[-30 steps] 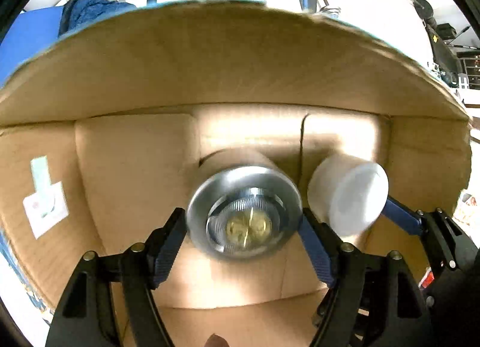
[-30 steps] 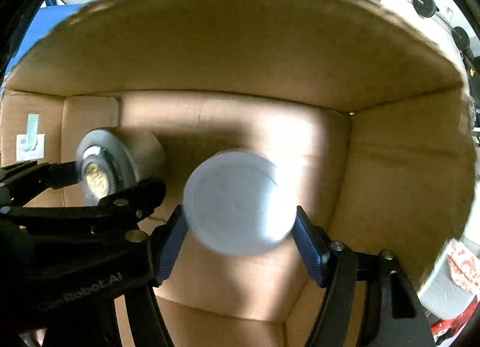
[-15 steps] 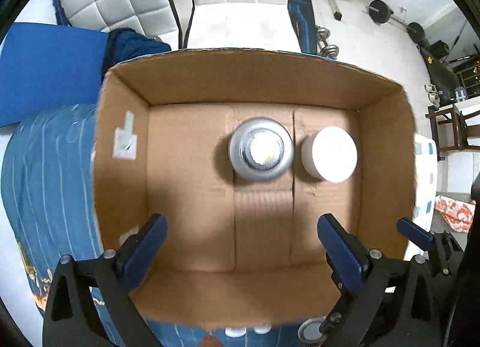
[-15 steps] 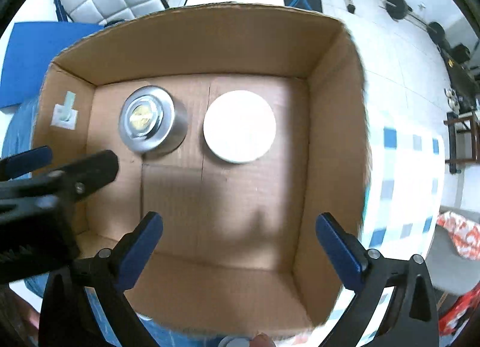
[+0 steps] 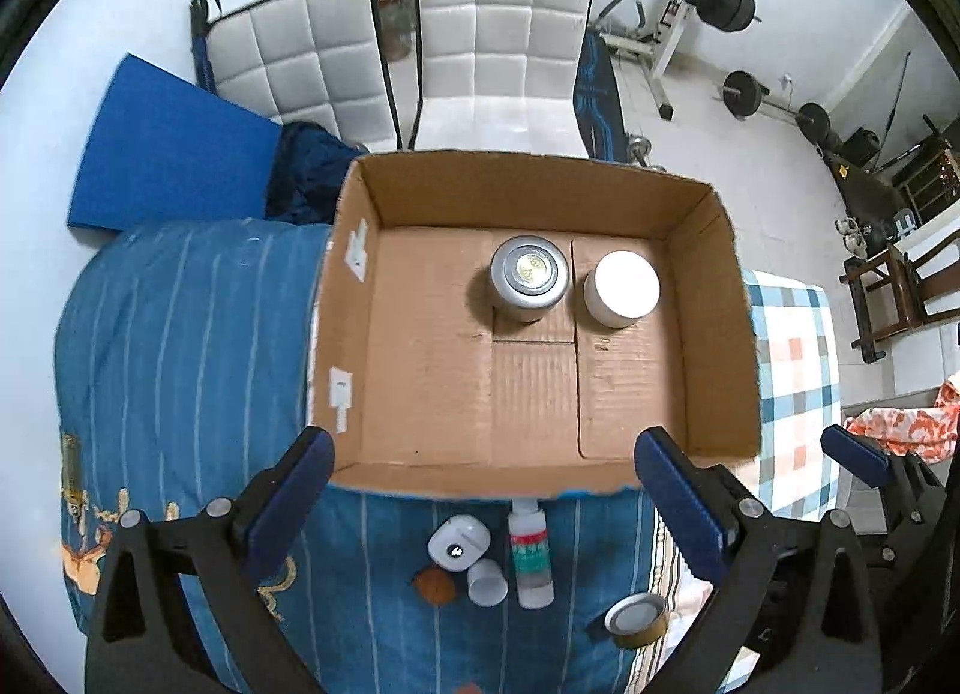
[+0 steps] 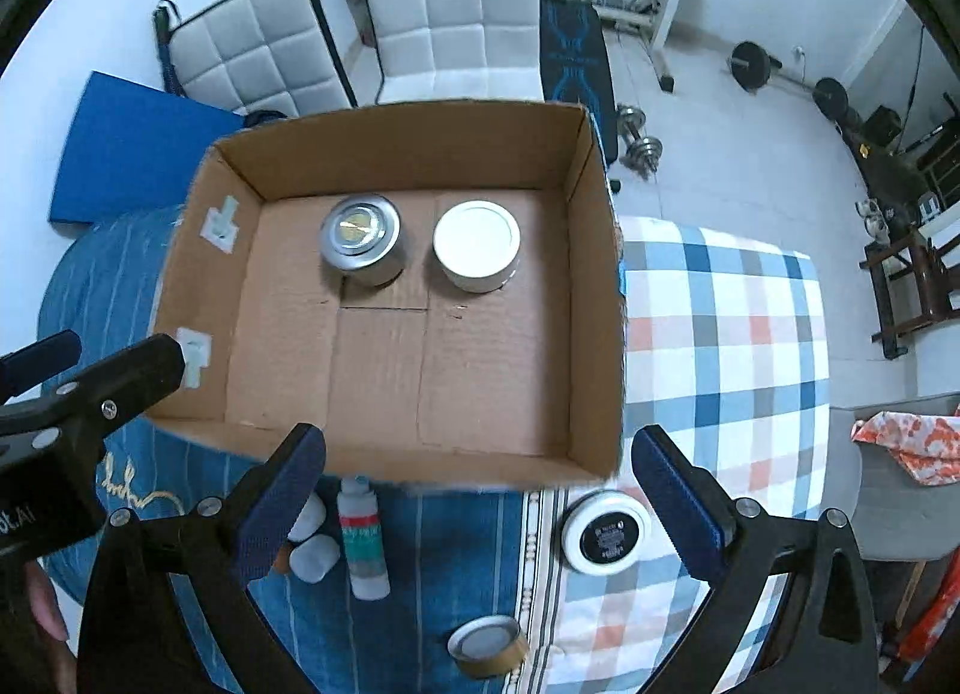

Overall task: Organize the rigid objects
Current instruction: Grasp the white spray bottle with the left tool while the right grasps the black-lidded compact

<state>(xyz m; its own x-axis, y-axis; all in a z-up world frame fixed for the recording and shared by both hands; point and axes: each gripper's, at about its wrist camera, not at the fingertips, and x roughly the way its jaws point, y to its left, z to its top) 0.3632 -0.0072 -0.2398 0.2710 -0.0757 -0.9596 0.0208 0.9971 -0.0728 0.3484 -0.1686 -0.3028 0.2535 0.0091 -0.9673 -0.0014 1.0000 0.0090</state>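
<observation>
Looking down, I see the cardboard box (image 5: 714, 334) sitting on a surface covered by a blue striped cloth (image 5: 180, 334) and a checked cloth (image 6: 720, 334); what lies under them I cannot tell. Inside the box, toward its far wall, the silver metal can (image 5: 529, 277) and the white-lidded jar (image 5: 622, 287) stand upright just beside each other, apart from both claws.

My left claw (image 5: 483, 505) hangs over the box's near rim with its jaws spread wide after just opening, nothing between them. My right claw (image 6: 477, 499) is likewise wide after just opening and grips nothing; in its view my left claw cuts in from the left edge.

Outside the box, near its front wall, lie the smaller things. A round black-and-white tin (image 6: 606, 532) rests on the checked cloth, close to my right claw's right finger. A roll of tape (image 6: 487, 646) lies nearer me. A white bottle with a red and green label (image 5: 531, 553) lies on its side, its top partly hidden by the box edge. Two small white pieces (image 5: 471, 556) sit beside it, hard to make out; one is partly hidden in the right view behind a finger.
</observation>
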